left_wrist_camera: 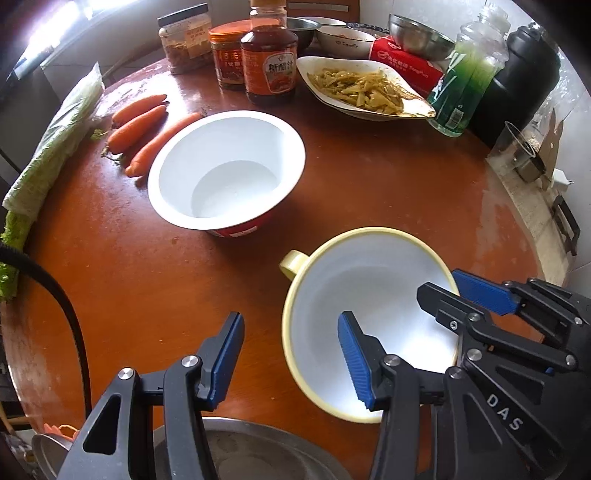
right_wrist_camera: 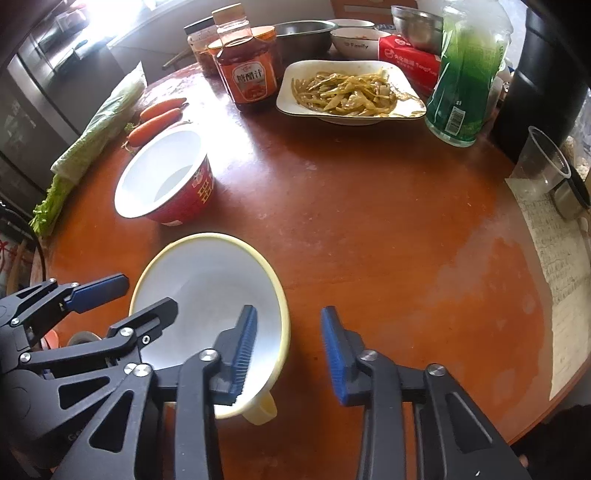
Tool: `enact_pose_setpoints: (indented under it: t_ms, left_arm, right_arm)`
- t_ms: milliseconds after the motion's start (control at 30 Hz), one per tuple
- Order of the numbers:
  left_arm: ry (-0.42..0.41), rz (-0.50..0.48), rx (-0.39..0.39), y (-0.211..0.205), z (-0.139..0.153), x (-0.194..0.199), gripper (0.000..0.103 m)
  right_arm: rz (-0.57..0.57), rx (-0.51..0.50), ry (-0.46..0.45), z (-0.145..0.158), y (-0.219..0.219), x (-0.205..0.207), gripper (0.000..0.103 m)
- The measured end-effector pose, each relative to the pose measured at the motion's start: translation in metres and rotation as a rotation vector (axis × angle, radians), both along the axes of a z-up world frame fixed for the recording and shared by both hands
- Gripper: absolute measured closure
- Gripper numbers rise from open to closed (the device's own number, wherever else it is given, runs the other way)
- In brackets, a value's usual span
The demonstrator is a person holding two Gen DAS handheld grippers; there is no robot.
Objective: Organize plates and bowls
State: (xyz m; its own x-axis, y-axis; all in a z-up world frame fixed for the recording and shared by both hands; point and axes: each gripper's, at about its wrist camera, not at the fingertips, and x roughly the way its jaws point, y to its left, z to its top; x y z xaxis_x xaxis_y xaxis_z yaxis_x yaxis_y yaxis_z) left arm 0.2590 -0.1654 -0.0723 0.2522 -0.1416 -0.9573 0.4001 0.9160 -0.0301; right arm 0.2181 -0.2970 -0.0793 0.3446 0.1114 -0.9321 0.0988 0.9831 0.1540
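A yellow-rimmed white bowl with a handle (left_wrist_camera: 369, 314) (right_wrist_camera: 210, 295) stands on the round brown table. My left gripper (left_wrist_camera: 291, 354) is open and straddles the bowl's left rim, one finger inside and one outside. My right gripper (right_wrist_camera: 288, 350) is open and straddles its right rim, one finger inside. A red paper bowl with a white inside (left_wrist_camera: 229, 170) (right_wrist_camera: 166, 177) stands empty farther back. A white plate of shredded food (left_wrist_camera: 365, 88) (right_wrist_camera: 351, 92) sits at the back.
Carrots (left_wrist_camera: 140, 125) and wrapped greens (left_wrist_camera: 55, 147) lie at the left. Sauce bottle (left_wrist_camera: 269, 55), jars, steel bowls (left_wrist_camera: 417, 35), a green bottle (left_wrist_camera: 465, 81), a black flask and a plastic cup (right_wrist_camera: 543, 162) line the back and right. A steel plate (left_wrist_camera: 255, 450) lies below my left gripper.
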Motion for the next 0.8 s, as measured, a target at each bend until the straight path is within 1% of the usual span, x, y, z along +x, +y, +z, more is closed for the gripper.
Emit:
enact_pose_setpoints:
  t_ms: [67,100,133,200,233,300,467,633,700,733,800]
  left_arm:
    - [-0.006,-0.015,-0.001,-0.0027,-0.0006,-0.0004,0.058]
    - [-0.009,-0.024,0.001,-0.0040,-0.0010,-0.0012,0.059]
    - [-0.008,-0.028,0.001,-0.0047,-0.0014,-0.0018,0.061]
    - [0.000,-0.037,-0.002,-0.0063,-0.0026,-0.0030,0.064]
    - [0.005,-0.042,-0.006,-0.0073,-0.0030,-0.0036,0.067]
    - [0.006,-0.046,-0.004,-0.0082,-0.0033,-0.0040,0.069]
    - [0.010,-0.024,-0.023,-0.0024,-0.0022,-0.0020,0.079]
    - [-0.002,-0.032,-0.004,-0.0030,-0.0011,-0.0050,0.080]
    - [-0.012,-0.026,-0.001,-0.0021,-0.0012,-0.0053,0.084]
    - [-0.017,-0.024,0.007,-0.0015,-0.0015,-0.0059,0.088]
    - [-0.034,-0.024,0.020,-0.0003,-0.0002,-0.0074,0.089]
  right_arm:
    - [0.008,-0.005,0.005,-0.0015,0.0017,0.0007,0.082]
    - [0.014,-0.002,0.009,-0.0023,0.0026,0.0005,0.084]
    - [0.016,0.004,0.011,-0.0029,0.0031,0.0007,0.088]
    - [0.021,-0.001,0.010,-0.0030,0.0049,0.0010,0.091]
    - [0.022,-0.008,0.010,-0.0029,0.0057,0.0011,0.092]
    - [0.019,-0.010,0.010,-0.0033,0.0057,0.0014,0.093]
    - [0.010,0.007,0.007,-0.0043,0.0016,0.0005,0.096]
    - [0.013,0.000,0.000,-0.0034,0.0035,-0.0001,0.096]
    - [0.013,-0.001,-0.003,-0.0029,0.0041,-0.0003,0.096]
    - [0.012,-0.002,-0.004,-0.0028,0.0041,-0.0004,0.096]
    - [0.011,0.000,-0.008,-0.0014,0.0045,-0.0014,0.096]
